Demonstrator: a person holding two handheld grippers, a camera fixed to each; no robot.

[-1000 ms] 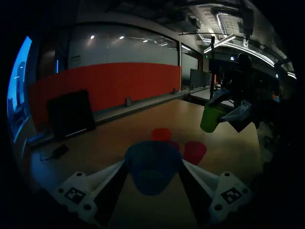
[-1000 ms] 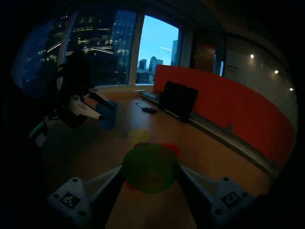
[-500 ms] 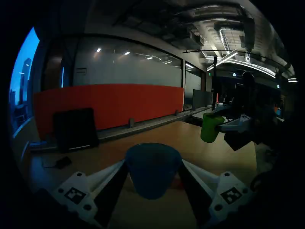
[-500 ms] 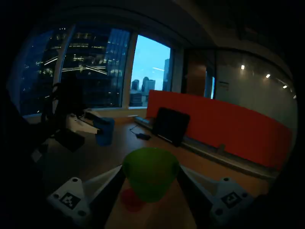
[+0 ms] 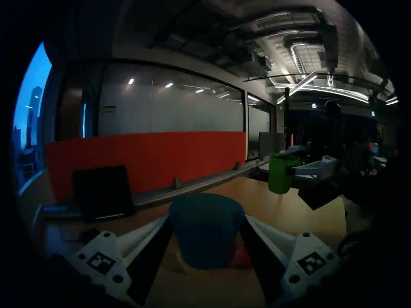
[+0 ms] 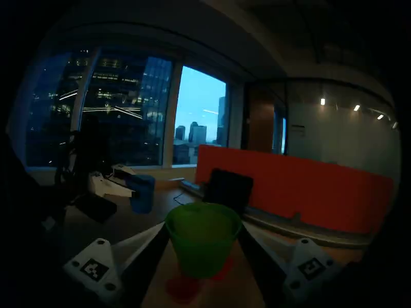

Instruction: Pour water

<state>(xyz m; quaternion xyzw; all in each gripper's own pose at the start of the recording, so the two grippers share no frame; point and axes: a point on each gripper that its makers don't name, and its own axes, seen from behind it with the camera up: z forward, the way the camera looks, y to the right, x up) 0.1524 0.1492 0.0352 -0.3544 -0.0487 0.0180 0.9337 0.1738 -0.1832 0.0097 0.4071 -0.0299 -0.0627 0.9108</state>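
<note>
The blue cup [image 5: 206, 233] looks like smooth, dull plastic. The green cup [image 6: 203, 245] is smooth plastic with a little shine. The tabletop [image 5: 295, 215] is smooth brown wood. The far wall [image 5: 169, 110] is shiny glass.

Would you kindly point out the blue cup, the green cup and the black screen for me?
blue cup [image 5: 206, 231]: left gripper view, middle of its side wall.
green cup [image 6: 203, 246]: right gripper view, front wall below the rim.
black screen [image 5: 103, 191]: left gripper view, centre of its dark face.
</note>
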